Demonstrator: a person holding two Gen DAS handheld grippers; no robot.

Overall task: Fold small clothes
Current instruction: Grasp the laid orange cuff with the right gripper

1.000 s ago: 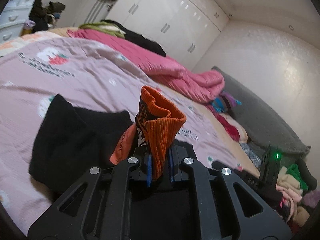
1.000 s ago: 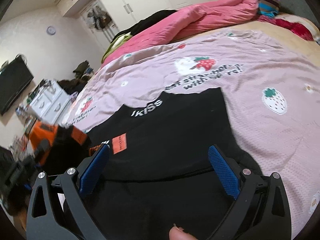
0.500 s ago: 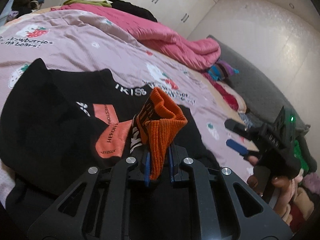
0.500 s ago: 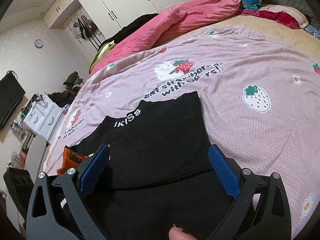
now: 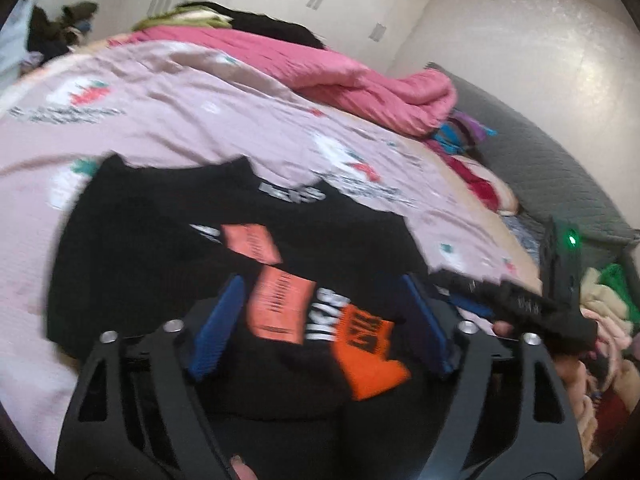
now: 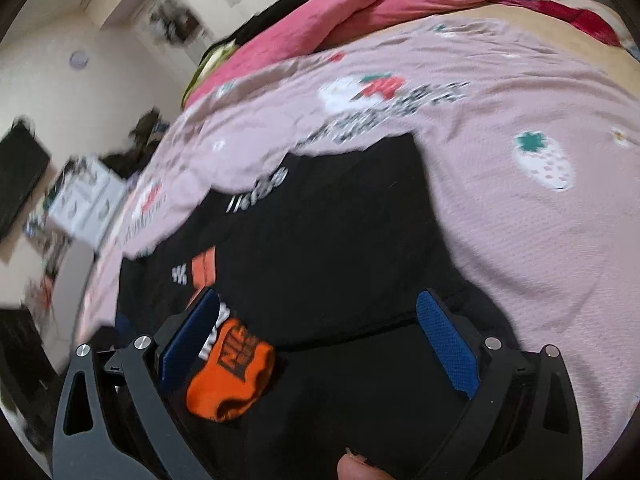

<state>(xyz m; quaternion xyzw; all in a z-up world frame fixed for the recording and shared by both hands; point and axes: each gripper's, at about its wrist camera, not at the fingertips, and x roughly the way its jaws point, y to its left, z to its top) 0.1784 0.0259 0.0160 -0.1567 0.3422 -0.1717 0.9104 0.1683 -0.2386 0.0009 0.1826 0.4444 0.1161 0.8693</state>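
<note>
A black garment (image 5: 168, 248) with orange patches and white lettering lies on the pink strawberry bedspread (image 5: 160, 120). Its orange cuff (image 5: 370, 354) lies folded over the black body, just ahead of my left gripper (image 5: 320, 328), which is open and empty. In the right wrist view the same garment (image 6: 328, 240) spreads ahead, and the orange cuff (image 6: 232, 372) lies beside the left finger of my right gripper (image 6: 320, 344), which is open and empty. The right gripper also shows in the left wrist view (image 5: 520, 304) at the right.
A pink quilt (image 5: 340, 76) is bunched at the far side of the bed. A grey headboard (image 5: 560, 172) and loose clothes (image 5: 608, 300) are at the right. White wardrobes (image 5: 320, 0) stand behind. A white drawer unit (image 6: 84, 200) stands at the left.
My left gripper has opened and let go of the orange cuff, which now lies on the black garment. Both views are blurred by motion. The right gripper has stayed open.
</note>
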